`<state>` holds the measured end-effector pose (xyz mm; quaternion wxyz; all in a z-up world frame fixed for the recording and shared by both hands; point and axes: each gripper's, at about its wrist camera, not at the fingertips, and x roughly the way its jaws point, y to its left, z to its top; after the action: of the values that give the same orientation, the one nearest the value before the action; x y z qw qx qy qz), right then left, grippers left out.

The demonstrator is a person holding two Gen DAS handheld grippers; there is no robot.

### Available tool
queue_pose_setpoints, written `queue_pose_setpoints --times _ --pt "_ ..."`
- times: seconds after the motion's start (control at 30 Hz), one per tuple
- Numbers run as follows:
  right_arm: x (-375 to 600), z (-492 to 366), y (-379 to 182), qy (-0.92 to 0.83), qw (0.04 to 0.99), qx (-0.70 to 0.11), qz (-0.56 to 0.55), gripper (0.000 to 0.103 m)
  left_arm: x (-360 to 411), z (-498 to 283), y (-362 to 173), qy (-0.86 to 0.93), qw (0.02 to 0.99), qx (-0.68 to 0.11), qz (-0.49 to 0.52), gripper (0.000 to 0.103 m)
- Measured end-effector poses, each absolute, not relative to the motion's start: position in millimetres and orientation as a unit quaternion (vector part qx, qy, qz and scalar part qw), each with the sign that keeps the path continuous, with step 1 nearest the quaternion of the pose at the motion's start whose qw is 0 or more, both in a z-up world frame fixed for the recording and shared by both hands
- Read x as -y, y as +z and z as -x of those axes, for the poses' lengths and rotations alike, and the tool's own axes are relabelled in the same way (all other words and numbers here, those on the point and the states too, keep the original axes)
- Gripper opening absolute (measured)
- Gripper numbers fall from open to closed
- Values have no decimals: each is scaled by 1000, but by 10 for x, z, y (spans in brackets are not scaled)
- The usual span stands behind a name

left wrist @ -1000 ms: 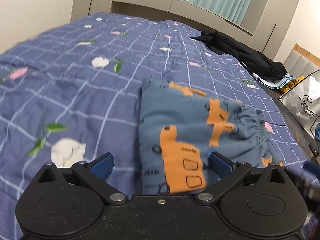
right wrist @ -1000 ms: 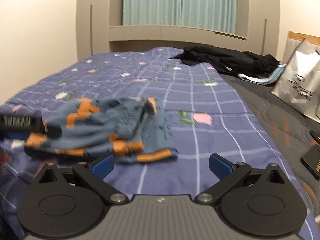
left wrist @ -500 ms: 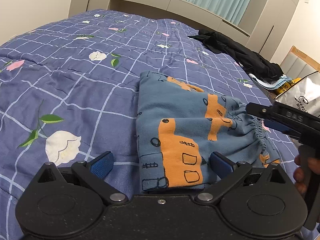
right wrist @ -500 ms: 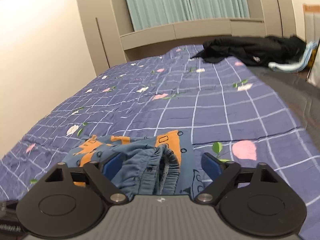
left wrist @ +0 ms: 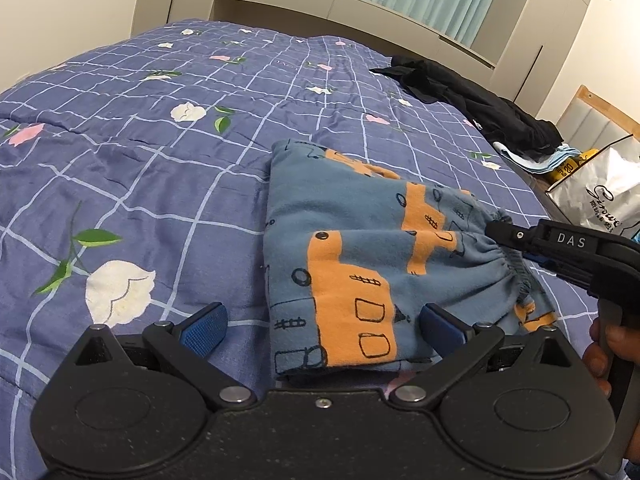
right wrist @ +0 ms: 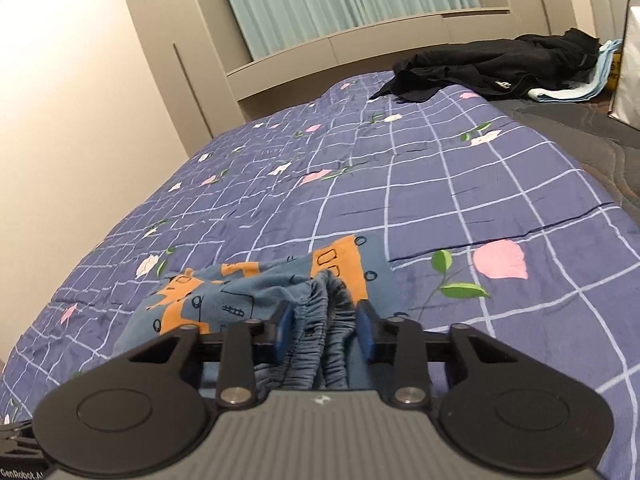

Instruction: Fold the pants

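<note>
Right gripper closes on the waistband of the folded pants

The right gripper has swung in from open quilt to the gathered elastic waistband of the blue cotton pants with orange truck print. Its fingers, spread wide a second ago, have just been closing and now pinch the bunched waistband between them. The pants lie folded in a compact stack on the purple checked, flower-printed quilt of the bed. The left gripper hovers at the stack's near edge, fingers spread and holding nothing. With the waistband secured, another fold or a lift looks ready to begin.
</note>
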<state>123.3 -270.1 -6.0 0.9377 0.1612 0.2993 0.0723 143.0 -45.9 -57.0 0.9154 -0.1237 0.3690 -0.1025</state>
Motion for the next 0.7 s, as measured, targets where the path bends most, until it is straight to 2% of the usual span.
queue_pose_setpoints --times 0.07,0.23,0.47,0.6,0.7 --pt "2703 -1211 -26 70 940 -293 -161 17 463 -1422 -562 -105 915 -369 124 102" --pt "2634 -1115 115 72 951 -273 -130 9 494 -1411 -521 -112 915 -368 121 102" --pt "2615 -1047 340 47 963 -246 -97 9 533 -1392 -484 -120 915 -366 118 102" --pt "2643 -1125 263 43 957 -271 -96 11 526 -1400 -488 -120 913 -370 119 102" --pt "2641 -1132 149 36 954 -285 -91 21 490 -1408 -464 -116 914 -367 126 102"
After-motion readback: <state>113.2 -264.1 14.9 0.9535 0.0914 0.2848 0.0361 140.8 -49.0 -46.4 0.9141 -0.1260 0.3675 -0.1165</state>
